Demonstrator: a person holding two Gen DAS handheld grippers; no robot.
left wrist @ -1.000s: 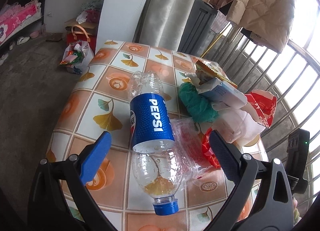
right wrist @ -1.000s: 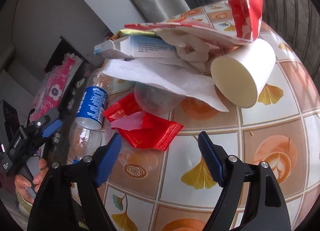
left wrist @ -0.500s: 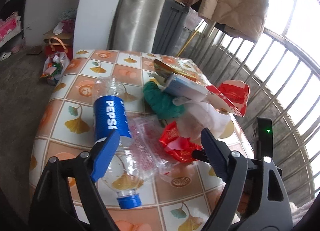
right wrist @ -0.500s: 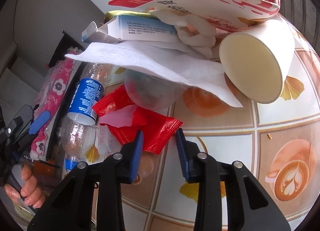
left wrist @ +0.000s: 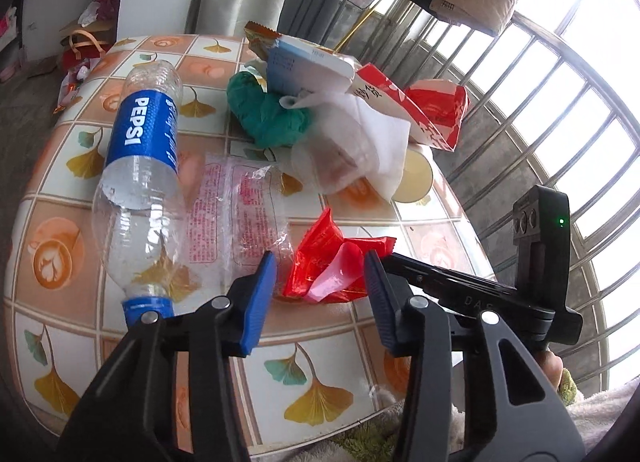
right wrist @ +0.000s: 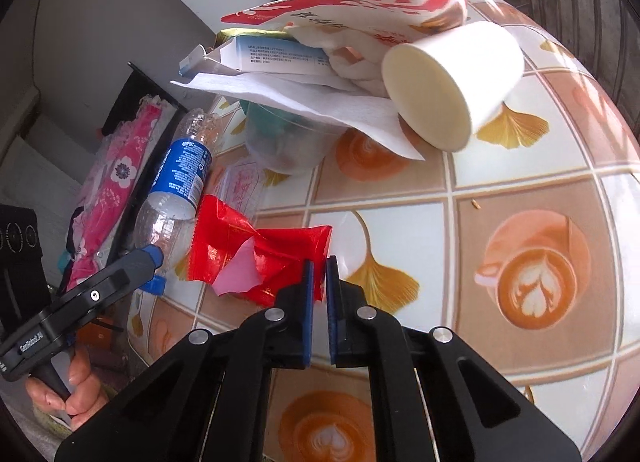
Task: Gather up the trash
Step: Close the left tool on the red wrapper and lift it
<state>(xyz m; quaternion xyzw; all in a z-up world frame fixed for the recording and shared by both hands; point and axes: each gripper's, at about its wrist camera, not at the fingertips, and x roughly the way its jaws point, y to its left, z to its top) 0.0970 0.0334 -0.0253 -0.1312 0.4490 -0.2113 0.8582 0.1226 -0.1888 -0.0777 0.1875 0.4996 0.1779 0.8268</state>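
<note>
A crumpled red wrapper [left wrist: 320, 262] [right wrist: 256, 250] lies on the tiled table near its front edge. My right gripper [right wrist: 319, 274] is shut on the wrapper's right corner. My left gripper [left wrist: 320, 282] is open, its blue pads on either side of the same wrapper, not touching it. An empty Pepsi bottle [left wrist: 140, 166] [right wrist: 176, 186] lies on its side to the left, with a clear plastic wrapper [left wrist: 236, 214] beside it.
A trash pile sits farther back: green cloth [left wrist: 268, 110], blue-white box [left wrist: 308, 66], white tissue [left wrist: 380, 142], clear cup [left wrist: 332, 162], paper cup [right wrist: 448, 90], red-white packaging [left wrist: 424, 110]. The table [left wrist: 312, 346] ends near me. A metal railing [left wrist: 540, 122] stands to the right.
My right gripper has closed from wide open onto the red wrapper's corner. My left gripper has swung right from the bottle to straddle the wrapper and has narrowed.
</note>
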